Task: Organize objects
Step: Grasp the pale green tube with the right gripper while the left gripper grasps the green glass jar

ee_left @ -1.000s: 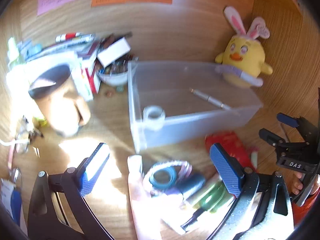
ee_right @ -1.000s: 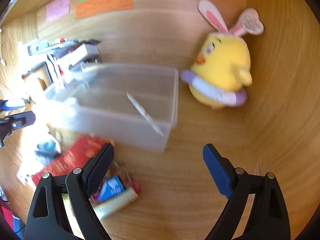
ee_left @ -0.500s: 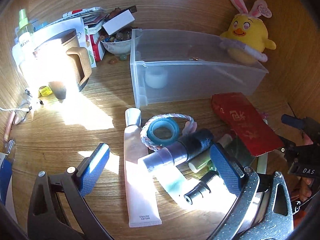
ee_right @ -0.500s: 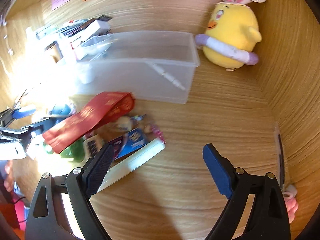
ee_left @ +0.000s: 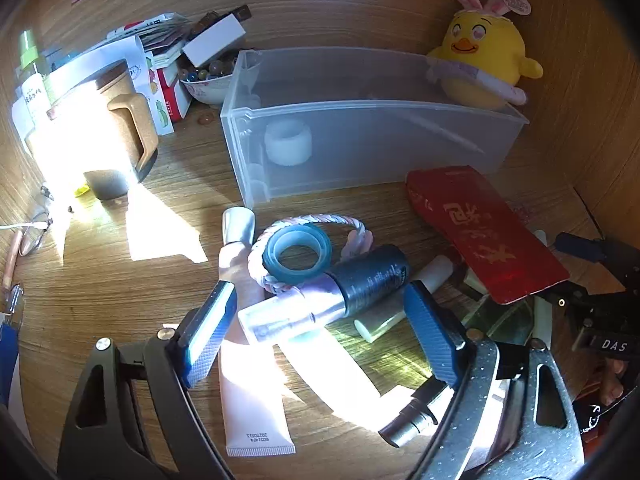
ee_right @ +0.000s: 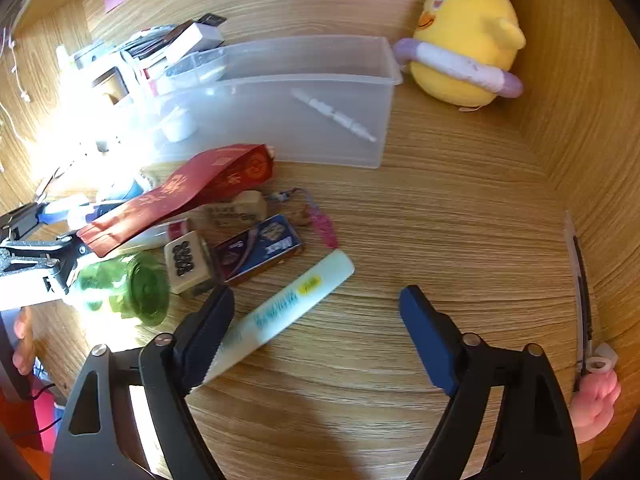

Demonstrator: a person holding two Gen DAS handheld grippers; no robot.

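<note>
wooden desk with wood walls behind, harsh sun patch blowing out left side. left gripper jaws spread wide, holding nothing, hovering over clutter pile: spray bottle with dark cap, lying across pink tube; blue tape roll inside braided bracelet. red envelope propped over other items, stuff under it mostly hidden. clear bin behind pile, holding white tape roll and pen, both hazy through frosted wall. right gripper also spread wide and empty, left finger just beside pale marker, contact unclear, marker's lower end hidden behind finger. green jar on its side, mahjong tile, blue box near marker. yellow chick plush at back right, ears cut off in right wrist view. mug washed out by glare. labels unreadable. pink object at right edge, cut off.
</note>
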